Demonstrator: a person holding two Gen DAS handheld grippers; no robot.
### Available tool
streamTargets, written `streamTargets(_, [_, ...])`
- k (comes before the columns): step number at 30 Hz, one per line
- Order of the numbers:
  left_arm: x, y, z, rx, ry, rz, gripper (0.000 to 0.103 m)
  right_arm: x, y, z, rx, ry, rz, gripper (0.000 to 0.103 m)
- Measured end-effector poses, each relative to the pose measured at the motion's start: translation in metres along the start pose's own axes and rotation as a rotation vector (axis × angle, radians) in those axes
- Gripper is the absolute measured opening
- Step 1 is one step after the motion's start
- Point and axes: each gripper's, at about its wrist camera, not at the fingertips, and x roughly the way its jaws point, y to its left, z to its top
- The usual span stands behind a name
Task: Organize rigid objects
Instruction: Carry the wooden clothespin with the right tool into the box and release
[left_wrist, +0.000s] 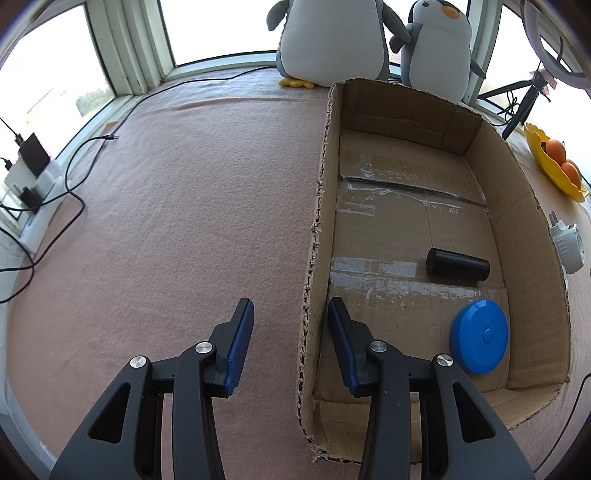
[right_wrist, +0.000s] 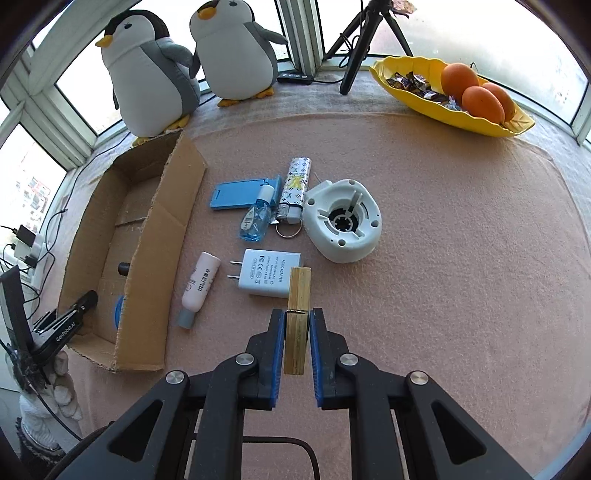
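My right gripper (right_wrist: 297, 325) is shut on a wooden clothespin (right_wrist: 297, 317), which sticks forward over the white power adapter (right_wrist: 266, 273). Beyond lie a white tube (right_wrist: 199, 286), a small blue spray bottle (right_wrist: 256, 216), a blue phone stand (right_wrist: 240, 194), a patterned lighter (right_wrist: 295, 188) and a white round plastic part (right_wrist: 343, 219). The cardboard box (right_wrist: 147, 240) lies to the left. My left gripper (left_wrist: 290, 314) is open and empty, straddling the box's left wall (left_wrist: 314, 258). Inside the box lie a black cylinder (left_wrist: 457, 266) and a blue disc (left_wrist: 479, 336).
Two plush penguins (right_wrist: 192, 62) stand at the back by the window. A yellow dish (right_wrist: 448, 96) with oranges and sweets sits at the back right, a tripod (right_wrist: 364, 40) beside it. Cables and chargers (left_wrist: 33, 177) lie along the left edge of the pink cloth.
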Motion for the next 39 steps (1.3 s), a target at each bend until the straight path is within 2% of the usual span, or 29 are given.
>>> streamTargets(7, [0.000,0.001,-0.001,-0.004,-0.001,-0.003,0.041,-0.010,0.055,0.013,-0.120,-0.035,0.049,0.012])
streamTargets(19, [0.000,0.003,-0.002,-0.015,-0.001,-0.011,0.041,0.012,0.143,0.013,-0.293,-0.003,0.140,0.012])
streamTargets(30, [0.001,0.004,-0.002,-0.017,-0.001,-0.014,0.041,0.030,0.188,0.010,-0.351,0.021,0.184,0.012])
streamTargets(39, [0.001,0.004,-0.002,-0.017,-0.001,-0.014,0.041,0.035,0.196,0.008,-0.368,0.033,0.188,0.012])
